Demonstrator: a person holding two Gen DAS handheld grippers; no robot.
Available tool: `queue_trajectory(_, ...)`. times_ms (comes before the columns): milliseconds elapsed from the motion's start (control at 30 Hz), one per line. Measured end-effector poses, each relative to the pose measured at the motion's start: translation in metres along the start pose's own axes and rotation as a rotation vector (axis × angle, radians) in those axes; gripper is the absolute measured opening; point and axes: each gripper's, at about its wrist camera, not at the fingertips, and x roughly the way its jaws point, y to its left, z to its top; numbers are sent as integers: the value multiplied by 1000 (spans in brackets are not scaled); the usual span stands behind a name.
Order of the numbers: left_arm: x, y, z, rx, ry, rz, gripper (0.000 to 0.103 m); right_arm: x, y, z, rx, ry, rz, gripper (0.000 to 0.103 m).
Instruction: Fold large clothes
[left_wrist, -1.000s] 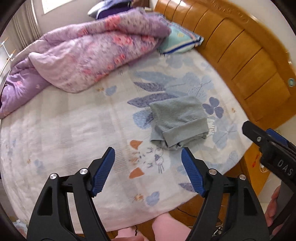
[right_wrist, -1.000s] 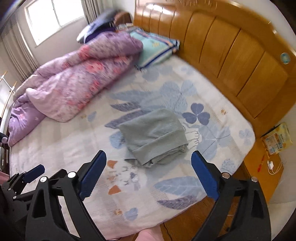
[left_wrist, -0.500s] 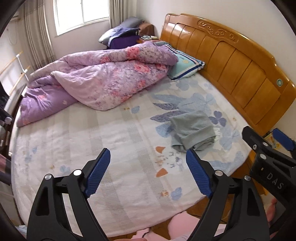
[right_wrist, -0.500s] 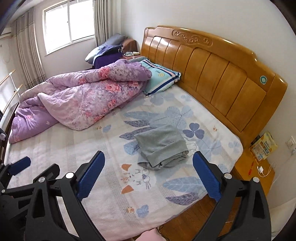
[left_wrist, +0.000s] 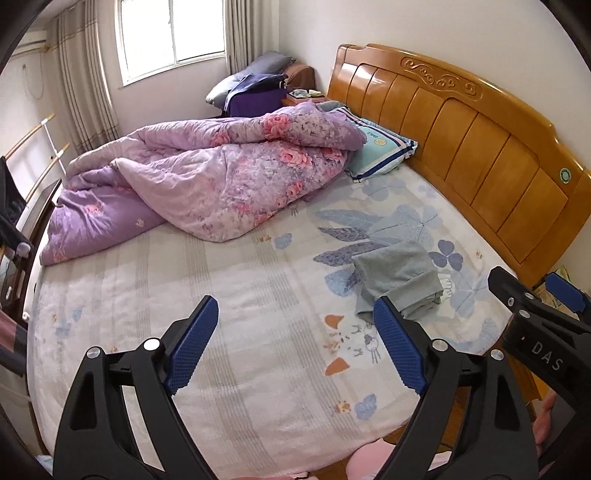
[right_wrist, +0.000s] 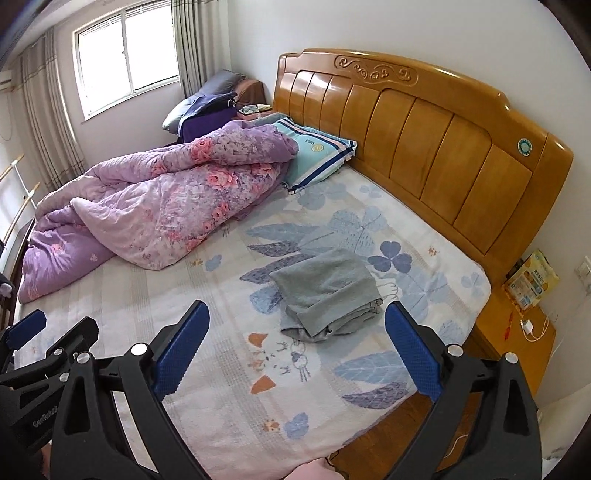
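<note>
Jaws of both grippers gape over the folded grey garment (right_wrist: 327, 291) (compact, layered).

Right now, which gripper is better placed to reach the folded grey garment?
Right gripper, probably: the grey garment lies between its open fingers, while it sits off to the right of the left gripper.

Grey garment (right_wrist: 327, 291); purple floral quilt (right_wrist: 166, 206).

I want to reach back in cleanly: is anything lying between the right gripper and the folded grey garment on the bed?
Nothing visible does. Only bare printed bedsheet lies between the open right gripper and the folded grey garment; the purple quilt is off to the left.
</note>
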Motion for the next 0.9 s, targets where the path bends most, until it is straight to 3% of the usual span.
queue_trajectory(900, 17, -10, 5, 37, 35, -38, 89, 9, -2, 4, -15, 42, -12, 93)
